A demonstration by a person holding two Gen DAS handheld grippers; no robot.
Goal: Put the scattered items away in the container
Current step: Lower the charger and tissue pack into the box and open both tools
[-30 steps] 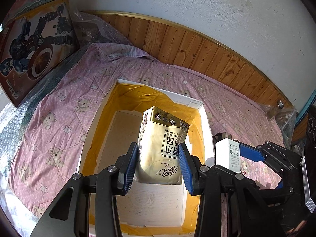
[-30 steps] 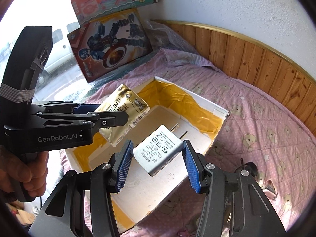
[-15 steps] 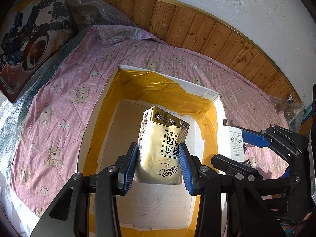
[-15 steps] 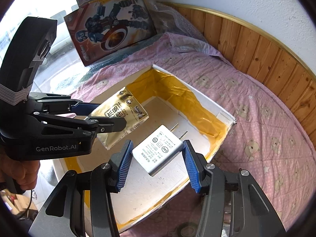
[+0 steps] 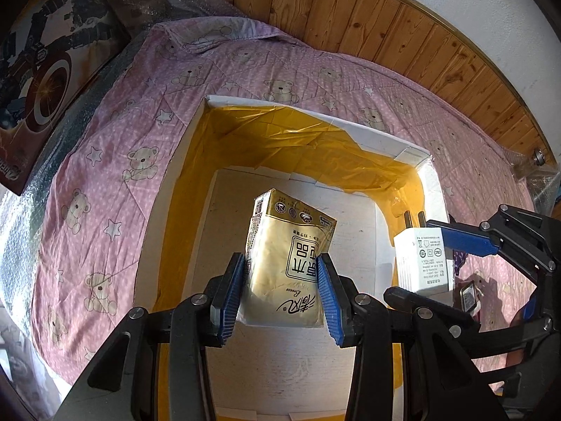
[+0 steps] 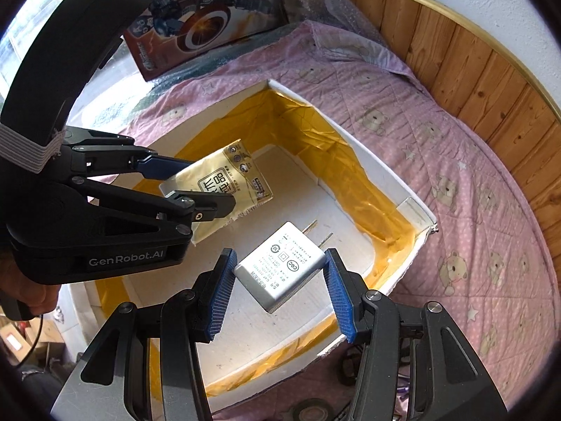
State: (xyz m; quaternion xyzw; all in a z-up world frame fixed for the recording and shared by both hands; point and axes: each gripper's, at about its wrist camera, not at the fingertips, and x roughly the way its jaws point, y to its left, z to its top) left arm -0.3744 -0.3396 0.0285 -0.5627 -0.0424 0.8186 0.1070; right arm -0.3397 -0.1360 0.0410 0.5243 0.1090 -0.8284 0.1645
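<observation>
Evidently both loads hang above the box (image 5: 433, 189) for dropping. Left gripper (image 5: 282, 293) clamps the gold packet (image 5: 287, 263); right gripper (image 6: 278, 286) pinches the charger (image 6: 280, 270), its prongs pointing ahead.

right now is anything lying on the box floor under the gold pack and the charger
No. In both wrist views the white floor of the box is bare beneath the gold pack and the charger; both hang above it, gripped in the fingers.

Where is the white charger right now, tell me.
The white charger is clamped in the right gripper, held over the white box near its right wall, prongs pointing forward, right of the gold packet in the left gripper.
</observation>
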